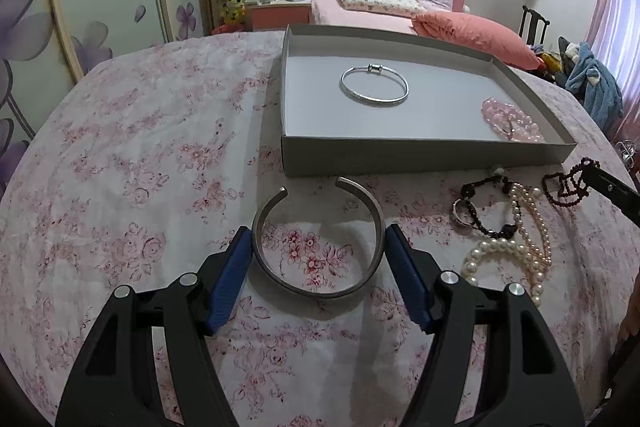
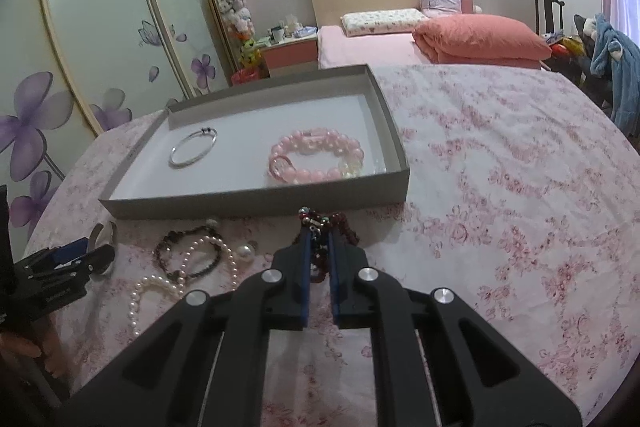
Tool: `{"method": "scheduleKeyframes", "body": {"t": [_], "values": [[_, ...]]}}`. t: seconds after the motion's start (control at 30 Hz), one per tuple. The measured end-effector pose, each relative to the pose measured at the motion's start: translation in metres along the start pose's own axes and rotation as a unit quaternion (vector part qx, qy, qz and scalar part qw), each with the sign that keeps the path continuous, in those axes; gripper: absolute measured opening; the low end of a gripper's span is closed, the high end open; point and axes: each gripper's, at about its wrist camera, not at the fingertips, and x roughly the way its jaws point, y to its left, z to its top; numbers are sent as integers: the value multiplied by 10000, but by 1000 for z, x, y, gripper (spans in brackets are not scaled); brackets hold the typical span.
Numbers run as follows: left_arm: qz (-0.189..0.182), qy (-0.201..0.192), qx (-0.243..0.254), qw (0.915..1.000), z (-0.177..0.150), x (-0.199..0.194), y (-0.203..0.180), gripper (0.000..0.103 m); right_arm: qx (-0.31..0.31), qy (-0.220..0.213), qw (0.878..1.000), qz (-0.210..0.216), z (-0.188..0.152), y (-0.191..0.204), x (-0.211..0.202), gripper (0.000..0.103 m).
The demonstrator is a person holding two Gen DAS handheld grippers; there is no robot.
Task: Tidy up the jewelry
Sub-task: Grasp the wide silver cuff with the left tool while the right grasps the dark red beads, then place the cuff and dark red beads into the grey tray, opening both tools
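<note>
Currently, the left gripper (image 1: pixel 319 247) is bracketing the silver cuff (image 1: pixel 319 241) on the floral cloth (image 1: pixel 132 155), blue pads standing wide against its two sides; whether they are pressing cannot be told. The right gripper (image 2: pixel 320 239) is clamping, nearly closed, the dark red bead strand (image 2: pixel 332 227) just before the grey tray (image 2: pixel 256 205). Keep the cuff centred between the pads, squeeze evenly so it is not springing out, and carry the strand over the tray wall before releasing it beside the pink bead bracelet (image 2: pixel 316 161).

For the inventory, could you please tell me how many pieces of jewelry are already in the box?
2: a silver bangle on the left and a pink bead bracelet on the right of the box. None seems hidden.
</note>
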Motion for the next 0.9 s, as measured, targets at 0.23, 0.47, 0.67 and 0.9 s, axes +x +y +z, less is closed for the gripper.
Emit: {"method": "scheduleKeyframes", "body": {"t": [0.23,0.47,0.67,0.9], "values": [[-48,-212,35,9998,-1,-11,1,68,-72,-77,9999,44,1,7,-5,9],[-41,-521,45,9986,-1,-25,-2,68,-116,-297,9995,87,4,13,-19,9],[-5,-983,101,9951,1,-44,-9,68,-223,-641,9976,133,9,22,-38,9],[71,-1519,233,9881,5,-66,-20,68,-350,-1049,9937,173,14,33,-57,9]]}}
